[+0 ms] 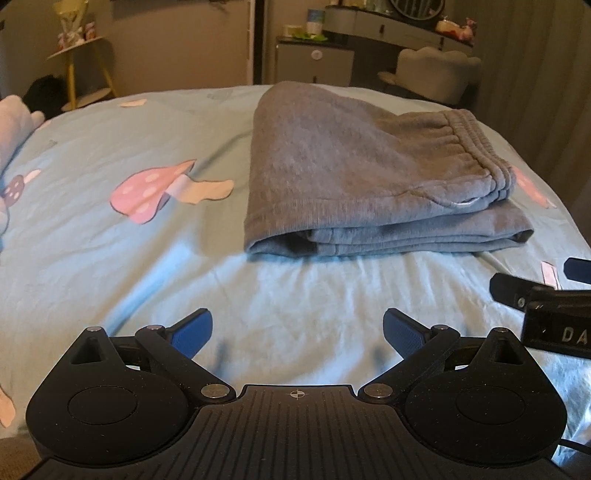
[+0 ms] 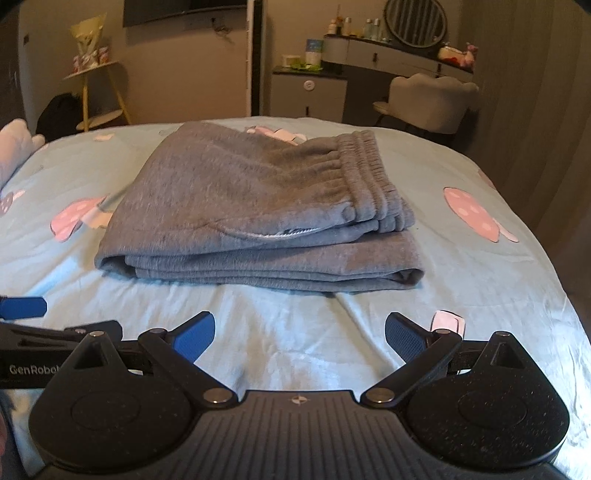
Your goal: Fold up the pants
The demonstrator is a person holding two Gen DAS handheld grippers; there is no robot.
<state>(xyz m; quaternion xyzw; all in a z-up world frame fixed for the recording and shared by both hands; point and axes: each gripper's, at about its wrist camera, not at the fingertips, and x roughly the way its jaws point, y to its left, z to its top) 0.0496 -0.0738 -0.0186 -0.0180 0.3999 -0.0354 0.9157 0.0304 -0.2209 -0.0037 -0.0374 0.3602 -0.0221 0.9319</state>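
The grey sweatpants [image 1: 354,173] lie folded into a thick stack on the light blue bedsheet [image 1: 184,280], elastic waistband on top at the right. They also show in the right wrist view [image 2: 255,214]. My left gripper [image 1: 297,334] is open and empty, above the sheet in front of the stack. My right gripper [image 2: 300,338] is open and empty, also short of the stack's near edge. The right gripper shows at the right edge of the left wrist view [image 1: 546,295]; the left gripper shows at the left edge of the right wrist view [image 2: 33,328].
The sheet has pink mushroom prints [image 1: 155,192]. A pale plush pillow [image 1: 14,125] lies at the bed's left edge. Beyond the bed stand a yellow-legged side table [image 2: 96,92], a grey cabinet [image 2: 308,92], a dresser with round mirror [image 2: 413,22] and a padded chair [image 2: 432,99].
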